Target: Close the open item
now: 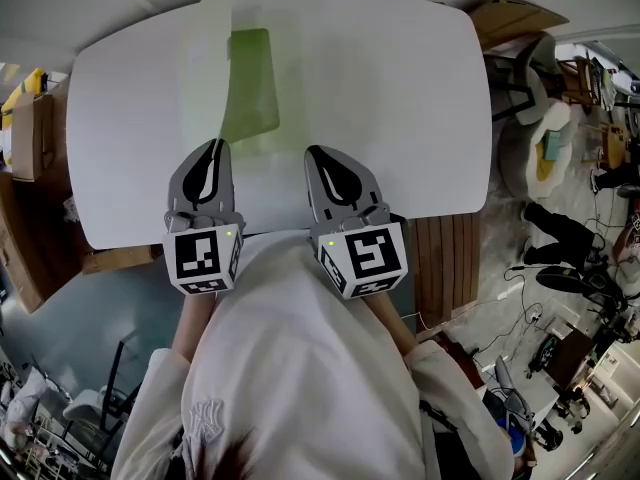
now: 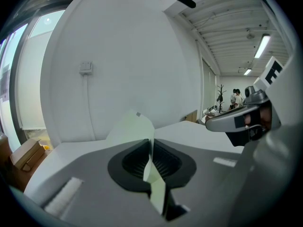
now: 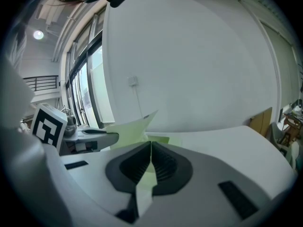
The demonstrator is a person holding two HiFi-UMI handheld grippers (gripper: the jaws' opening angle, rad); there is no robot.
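Now | folder [image 1: 250, 88] flap in left tool [image 1: 213, 148] | edge in right tool [image 1: 319, 155]

The head camera looked steeply down over the person onto the white counter [image 1: 400, 88] from its near edge. Cameras on the left hand-held gripper [image 1: 214, 148] and right hand-held gripper [image 1: 313, 153] looked closely along their jaws, low across the counter toward a wall [image 2: 132, 56]. All three views shared the green folder [image 1: 250, 83].

A white table [image 1: 420, 88] fills the middle. Beyond its far right corner lies a cardboard box [image 1: 510, 16]. Wooden slats [image 1: 448, 258] stand beside its near right corner, and a brown box [image 1: 25, 133] sits off its left edge.
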